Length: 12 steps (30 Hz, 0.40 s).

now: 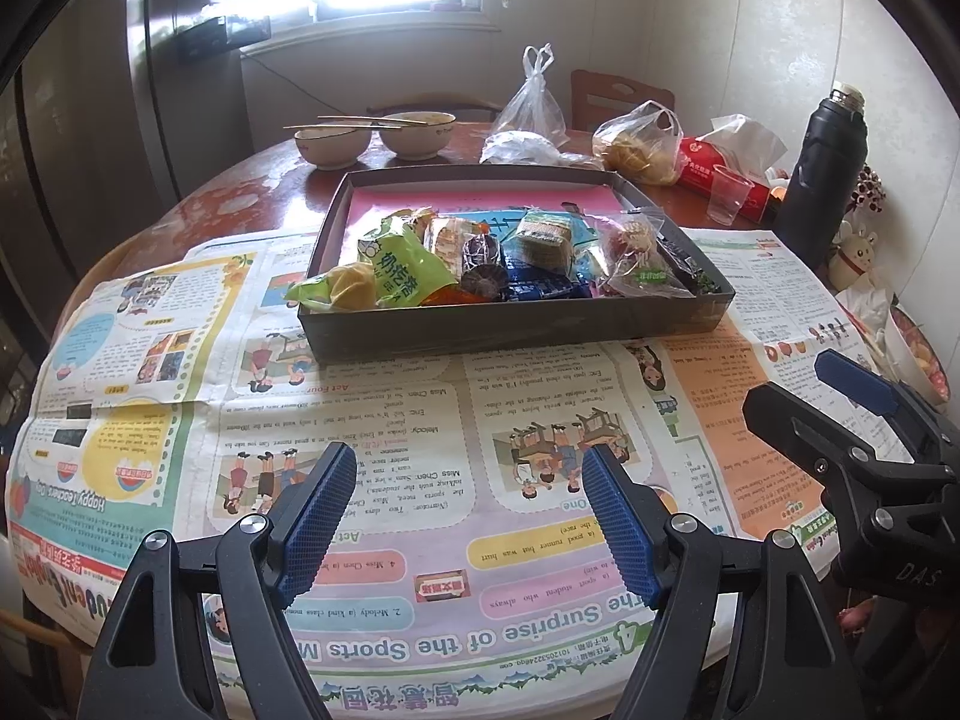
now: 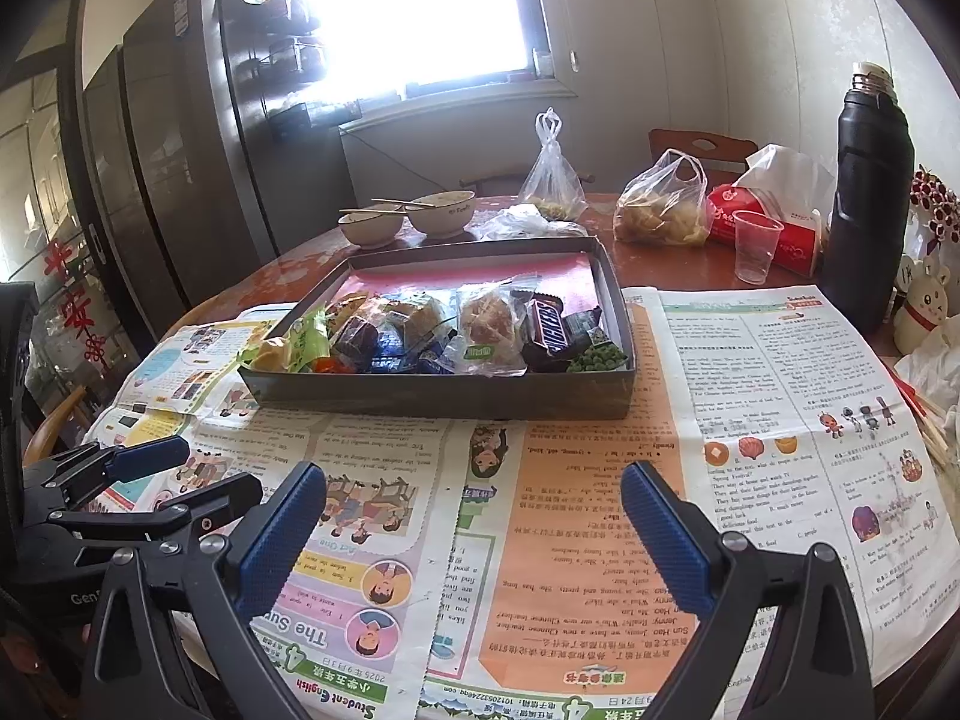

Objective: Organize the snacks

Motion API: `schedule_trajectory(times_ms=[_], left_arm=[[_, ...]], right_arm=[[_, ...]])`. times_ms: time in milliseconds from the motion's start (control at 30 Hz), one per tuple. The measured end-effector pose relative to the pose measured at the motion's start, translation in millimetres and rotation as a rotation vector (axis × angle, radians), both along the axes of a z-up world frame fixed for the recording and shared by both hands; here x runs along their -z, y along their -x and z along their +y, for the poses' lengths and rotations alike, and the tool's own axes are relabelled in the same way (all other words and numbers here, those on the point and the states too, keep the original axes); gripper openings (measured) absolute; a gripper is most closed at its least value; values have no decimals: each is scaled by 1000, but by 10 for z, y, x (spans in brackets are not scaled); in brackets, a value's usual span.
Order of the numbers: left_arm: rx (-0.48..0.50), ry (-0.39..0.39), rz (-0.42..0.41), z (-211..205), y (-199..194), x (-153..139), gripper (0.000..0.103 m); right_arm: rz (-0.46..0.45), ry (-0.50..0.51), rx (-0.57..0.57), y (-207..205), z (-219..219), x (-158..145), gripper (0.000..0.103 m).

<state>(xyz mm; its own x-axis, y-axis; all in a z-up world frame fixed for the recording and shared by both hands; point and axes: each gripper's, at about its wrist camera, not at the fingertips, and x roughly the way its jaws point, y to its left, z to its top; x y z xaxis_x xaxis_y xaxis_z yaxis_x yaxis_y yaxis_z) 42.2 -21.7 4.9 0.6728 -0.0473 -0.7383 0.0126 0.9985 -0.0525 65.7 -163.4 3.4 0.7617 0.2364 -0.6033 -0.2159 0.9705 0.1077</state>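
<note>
Snacks [image 2: 444, 330]: heaped in a row along the near wall of the tray, crinkly wrappers overlapping — green pouch at the left, clear-wrapped cakes in the middle, dark chocolate bar and loose-looking green peas at the right.
Tray [image 1: 516, 324]: shallow, dark, rectangular, card-like walls, pink floor bare at the far half; set mid-desk on the newspaper, within easy reach of both grippers.
State of the sorting: all snacks seen lie inside the tray, none on the paper — fits a pile gathered and done, or a jumble awaiting ordering; not settled here.
Newspaper [image 2: 600, 510]: thin printed sheets spread flat over the near desk, likely to protect the surface.
Left gripper [image 1: 465, 516]: low over the near paper, ribbed blue fingers wide apart, holding nothing.
Right gripper [image 2: 474, 534]: just to the right of the left one, same height, fingers wide apart, empty.
Desk [image 1: 252, 192]: round, reddish, worn gloss at the far left.
Far clutter: two ceramic bowls [image 1: 372, 141] with chopsticks across, knotted plastic bags [image 2: 660, 207], red tissue pack, clear cup [image 2: 756, 246], tall black flask [image 2: 864, 192] at the right — pushed back, apart from the tray.
</note>
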Motion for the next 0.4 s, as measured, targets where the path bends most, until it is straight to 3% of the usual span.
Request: schedule_trajectory(times_ms=[300, 400], left_arm=[[55, 41, -15, -1, -47, 19, 79], [20, 65, -47, 185, -112, -51, 79]], right_arm=[[6, -5, 16, -44, -71, 12, 100], [15, -19, 44, -114, -199, 13, 100]])
